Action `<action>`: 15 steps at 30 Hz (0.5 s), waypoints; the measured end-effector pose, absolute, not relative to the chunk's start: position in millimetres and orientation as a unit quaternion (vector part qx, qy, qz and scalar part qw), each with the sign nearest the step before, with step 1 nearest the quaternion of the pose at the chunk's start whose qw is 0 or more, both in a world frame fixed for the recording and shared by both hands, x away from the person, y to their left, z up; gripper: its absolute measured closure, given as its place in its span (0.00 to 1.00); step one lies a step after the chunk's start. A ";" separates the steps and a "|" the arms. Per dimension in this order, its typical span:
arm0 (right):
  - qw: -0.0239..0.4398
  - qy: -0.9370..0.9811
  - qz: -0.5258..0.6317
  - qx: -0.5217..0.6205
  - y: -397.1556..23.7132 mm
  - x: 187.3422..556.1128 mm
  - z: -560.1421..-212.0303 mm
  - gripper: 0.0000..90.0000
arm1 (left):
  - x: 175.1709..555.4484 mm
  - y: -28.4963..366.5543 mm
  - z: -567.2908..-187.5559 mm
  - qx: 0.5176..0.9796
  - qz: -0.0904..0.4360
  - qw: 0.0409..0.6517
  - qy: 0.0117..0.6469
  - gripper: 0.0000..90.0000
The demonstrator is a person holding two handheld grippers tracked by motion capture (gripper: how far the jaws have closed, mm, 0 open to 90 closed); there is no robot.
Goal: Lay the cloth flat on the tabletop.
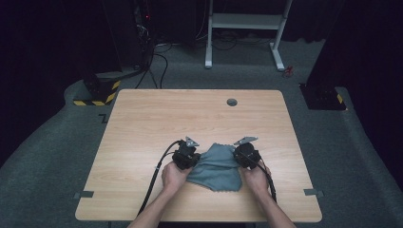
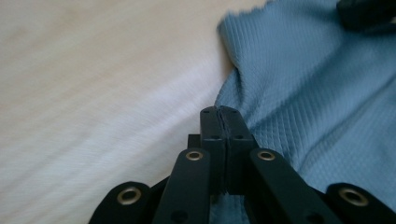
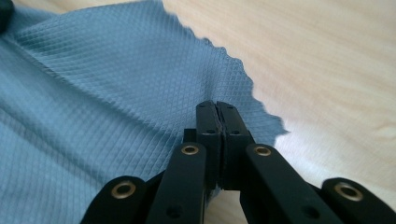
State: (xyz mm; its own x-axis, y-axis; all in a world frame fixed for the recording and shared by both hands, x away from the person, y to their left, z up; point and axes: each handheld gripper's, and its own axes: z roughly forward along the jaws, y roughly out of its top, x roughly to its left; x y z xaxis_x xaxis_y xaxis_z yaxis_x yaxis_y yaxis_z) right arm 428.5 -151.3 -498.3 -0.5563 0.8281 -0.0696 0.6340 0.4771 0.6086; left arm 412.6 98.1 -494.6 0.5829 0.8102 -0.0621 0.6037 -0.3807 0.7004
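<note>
Centrally, near the front edge of the desk, lies a rumpled blue-grey cloth. Left tongs are clenched on the cloth's left edge — jaws pressed together with fabric running beneath them. Right tongs likewise pinch the right, zigzag-cut edge — both hands low over the wood.

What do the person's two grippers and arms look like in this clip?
Both the left gripper and right gripper are black, each topped by a grey three-cornered plate and trailing a black cable. Their jaws have brass-coloured rivets. The forearms are bare, no sleeves.
</note>
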 end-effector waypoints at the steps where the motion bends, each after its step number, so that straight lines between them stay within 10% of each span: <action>1: 0.185 0.837 0.277 0.434 -149.8 427.2 -494.8 0.99 | 409.6 101.8 -489.4 0.810 0.160 0.360 0.434 0.99; 15: 0.174 0.847 0.271 0.423 -152.3 411.6 -505.2 0.98 | 393.1 116.3 -494.6 0.812 0.128 0.362 0.439 0.79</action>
